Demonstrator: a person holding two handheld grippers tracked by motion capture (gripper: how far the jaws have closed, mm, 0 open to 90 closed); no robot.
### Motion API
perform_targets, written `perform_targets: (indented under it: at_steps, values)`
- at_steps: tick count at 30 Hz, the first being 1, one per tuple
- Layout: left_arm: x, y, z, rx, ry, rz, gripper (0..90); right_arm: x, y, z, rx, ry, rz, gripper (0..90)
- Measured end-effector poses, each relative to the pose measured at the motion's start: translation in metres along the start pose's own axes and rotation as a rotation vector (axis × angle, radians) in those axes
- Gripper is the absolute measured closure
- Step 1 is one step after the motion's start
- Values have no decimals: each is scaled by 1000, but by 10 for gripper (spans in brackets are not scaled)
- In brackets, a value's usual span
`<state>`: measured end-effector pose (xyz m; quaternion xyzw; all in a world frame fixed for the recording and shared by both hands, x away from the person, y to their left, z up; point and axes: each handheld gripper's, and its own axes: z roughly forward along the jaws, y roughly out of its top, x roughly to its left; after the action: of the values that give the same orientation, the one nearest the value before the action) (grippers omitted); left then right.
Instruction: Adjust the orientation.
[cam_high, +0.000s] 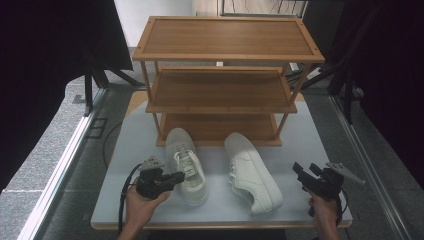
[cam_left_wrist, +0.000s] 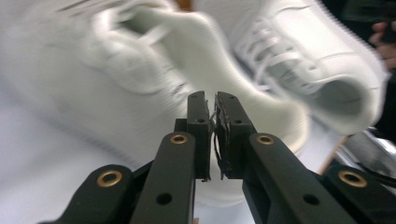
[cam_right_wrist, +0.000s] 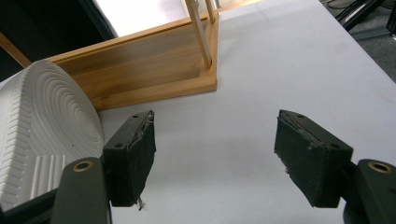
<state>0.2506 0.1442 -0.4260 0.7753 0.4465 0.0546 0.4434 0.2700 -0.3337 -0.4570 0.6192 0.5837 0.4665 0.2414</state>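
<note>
Two white sneakers lie on the white table in front of a wooden rack. The left sneaker stands upright, toe toward me. The right sneaker lies tipped on its side. My left gripper sits against the left sneaker's near side. In the left gripper view its jaws are shut to a thin slit with nothing between them, and the blurred sneaker fills the space behind. My right gripper hovers right of the tipped sneaker, open and empty, with that sneaker's ribbed sole at its left.
The three-shelf wooden rack stands at the back of the table, all its shelves bare. Its bottom shelf lies just beyond the sneakers. Bare table stretches to the right of the rack. Dark curtains and stand legs surround the table.
</note>
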Motion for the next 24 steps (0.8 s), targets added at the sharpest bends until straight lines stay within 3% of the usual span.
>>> perform_targets:
  at_steps: [1, 3, 6, 8, 9, 16, 24]
  values:
    - [0, 0, 0, 0, 0, 0, 846, 0, 0, 0, 0, 0, 0, 293]
    - [-7, 2, 16, 50, 15, 28, 848, -1, -1, 0, 0, -2, 2, 293]
    - [-3, -2, 30, 111, 28, 16, 855, -2, 0, -1, -6, 0, 5, 293]
    - [0, -5, 32, 100, 18, -4, 883, -2, 0, -2, -9, 0, 4, 293]
    - [2, -5, 30, 99, 6, -15, 883, -3, 1, -3, -9, -1, 5, 293]
    - [10, -11, 16, 132, 37, 13, 900, -3, 1, -4, -16, -7, 10, 294]
    - [30, -22, -11, 133, 27, -19, 900, -4, 0, -4, -17, -22, 11, 296]
